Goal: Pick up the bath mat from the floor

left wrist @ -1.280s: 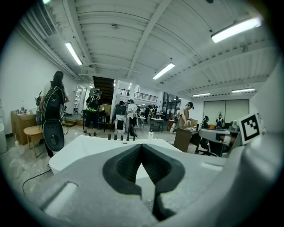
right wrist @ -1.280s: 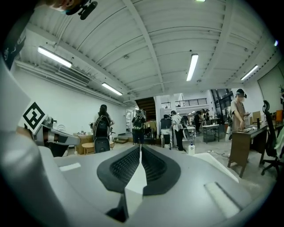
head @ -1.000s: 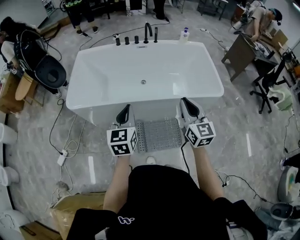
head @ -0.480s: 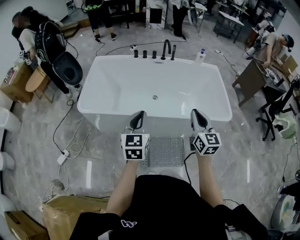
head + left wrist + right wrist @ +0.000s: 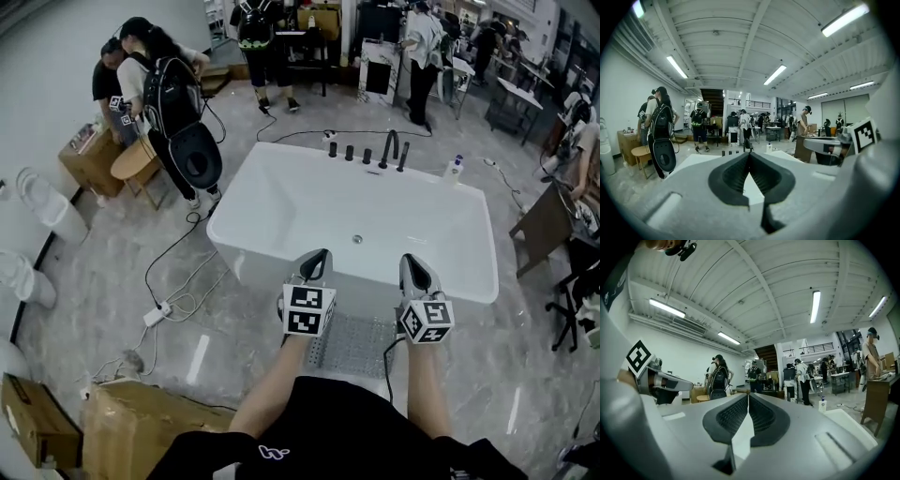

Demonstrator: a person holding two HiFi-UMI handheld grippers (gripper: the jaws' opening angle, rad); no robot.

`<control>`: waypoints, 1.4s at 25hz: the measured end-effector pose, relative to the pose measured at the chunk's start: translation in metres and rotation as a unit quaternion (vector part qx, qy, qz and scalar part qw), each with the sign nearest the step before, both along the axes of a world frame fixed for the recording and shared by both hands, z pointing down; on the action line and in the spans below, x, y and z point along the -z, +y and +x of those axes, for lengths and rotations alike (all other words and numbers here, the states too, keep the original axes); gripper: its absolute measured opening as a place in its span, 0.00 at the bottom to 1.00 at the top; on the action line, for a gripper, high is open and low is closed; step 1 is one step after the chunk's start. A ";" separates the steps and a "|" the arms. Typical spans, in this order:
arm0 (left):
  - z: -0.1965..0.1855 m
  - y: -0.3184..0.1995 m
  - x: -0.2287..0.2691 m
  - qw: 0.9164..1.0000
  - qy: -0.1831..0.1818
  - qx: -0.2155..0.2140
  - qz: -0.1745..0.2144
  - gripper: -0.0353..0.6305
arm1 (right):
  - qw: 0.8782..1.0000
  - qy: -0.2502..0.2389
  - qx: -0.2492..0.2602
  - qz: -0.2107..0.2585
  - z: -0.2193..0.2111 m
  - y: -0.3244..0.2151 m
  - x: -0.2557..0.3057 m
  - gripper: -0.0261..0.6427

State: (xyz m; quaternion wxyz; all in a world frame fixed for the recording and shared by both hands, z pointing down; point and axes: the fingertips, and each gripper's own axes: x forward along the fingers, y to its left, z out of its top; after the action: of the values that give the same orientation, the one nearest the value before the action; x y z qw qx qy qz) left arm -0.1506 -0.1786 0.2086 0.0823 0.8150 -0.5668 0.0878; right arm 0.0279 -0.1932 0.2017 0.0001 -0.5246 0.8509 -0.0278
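Raised since a moment ago, the left gripper (image 5: 318, 257) and right gripper (image 5: 413, 263) have jaws closed on nothing. The grey bath mat (image 5: 361, 345) still lies against the bathtub (image 5: 309, 206). They should dip low and pinch one edge.

Where the three cameras look
The head view looks steeply down at the white bathtub (image 5: 281, 202). Each gripper view sits right behind its jaws, looking level; all share the bathtub and the backpack person (image 5: 172, 92).
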 end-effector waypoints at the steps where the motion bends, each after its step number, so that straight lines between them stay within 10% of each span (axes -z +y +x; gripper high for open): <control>1: 0.003 -0.004 0.001 1.000 -0.001 0.000 -0.002 0.05 | 1.000 -0.003 -0.001 0.002 0.002 -0.002 0.003 0.06; 35: 0.064 -0.006 -0.103 0.987 0.011 -0.002 -0.161 0.05 | 0.995 0.011 -0.010 -0.094 0.110 -0.008 -0.054 0.08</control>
State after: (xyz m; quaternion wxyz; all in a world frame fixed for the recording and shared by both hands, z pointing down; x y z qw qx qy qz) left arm -0.0867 -0.1842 0.3117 0.2186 0.7934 -0.5425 0.1689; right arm 0.1380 -0.2016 0.2562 -0.0584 -0.5311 0.8392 -0.1014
